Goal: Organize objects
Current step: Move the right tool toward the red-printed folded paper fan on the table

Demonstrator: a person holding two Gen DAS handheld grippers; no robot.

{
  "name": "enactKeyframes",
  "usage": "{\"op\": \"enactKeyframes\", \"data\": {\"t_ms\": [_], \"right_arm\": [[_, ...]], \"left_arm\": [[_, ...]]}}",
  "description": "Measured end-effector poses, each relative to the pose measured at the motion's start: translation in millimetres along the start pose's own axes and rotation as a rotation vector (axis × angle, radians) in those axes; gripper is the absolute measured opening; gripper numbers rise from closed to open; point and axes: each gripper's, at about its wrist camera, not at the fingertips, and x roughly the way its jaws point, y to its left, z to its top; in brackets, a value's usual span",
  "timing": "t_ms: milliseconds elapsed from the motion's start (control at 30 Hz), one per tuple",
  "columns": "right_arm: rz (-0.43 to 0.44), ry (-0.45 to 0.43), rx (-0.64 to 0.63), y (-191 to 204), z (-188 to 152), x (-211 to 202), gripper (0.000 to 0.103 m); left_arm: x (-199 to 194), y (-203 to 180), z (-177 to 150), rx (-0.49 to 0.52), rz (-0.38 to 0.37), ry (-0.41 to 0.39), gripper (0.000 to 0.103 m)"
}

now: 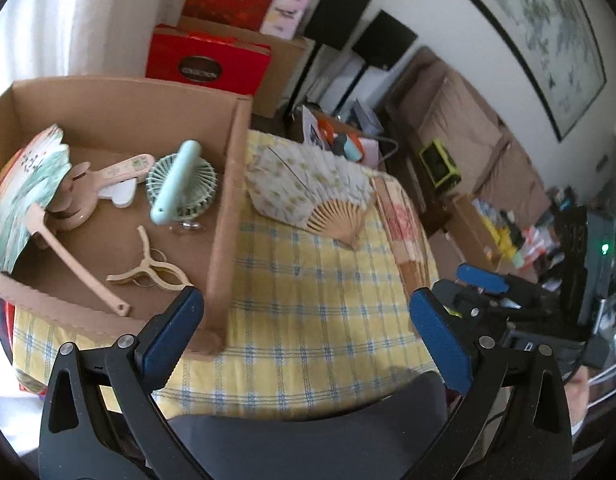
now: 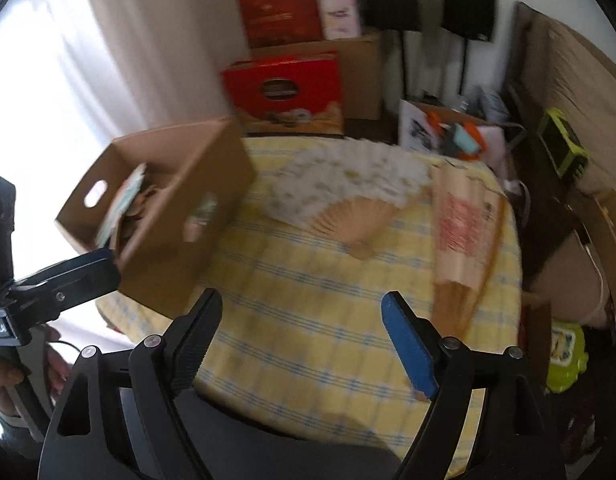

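Left gripper point(image 1: 306, 306) gapes, empty; red box point(image 1: 206, 60) label blurred, unreadable.

White curtain point(image 2: 120, 40) glows with daylight at left. Framed painting point(image 1: 548, 36) hangs on the white wall above a brown sofa point(image 1: 468, 128). Red boxes point(image 2: 284, 84) stack behind the checked table point(image 1: 316, 280).
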Motion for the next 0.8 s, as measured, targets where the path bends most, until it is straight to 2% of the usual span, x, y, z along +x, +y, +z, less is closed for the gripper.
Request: {"op": "enactKeyframes", "data": {"t_ms": [33,300,533,800], "right_arm": [[-0.007,0.0,0.01,-6,-2,0,0.083],[-0.058,-0.011,0.08,-41,-17,-7,0.083],[-0.096,-0.049,0.118,-58,-23,-21,0.083],[-0.113,-0.058,0.155,-73,-30,-24,0.084]], "left_arm": [[1,-6,-1,0.023,0.031,-0.006,0.103],[10,-46,-3,0.147,0.13,-0.031,0.103],[23,-73,-5,0.209,0.149,-0.019,0.103],[37,-91,-8,0.232,0.157,-0.013,0.103]]}}
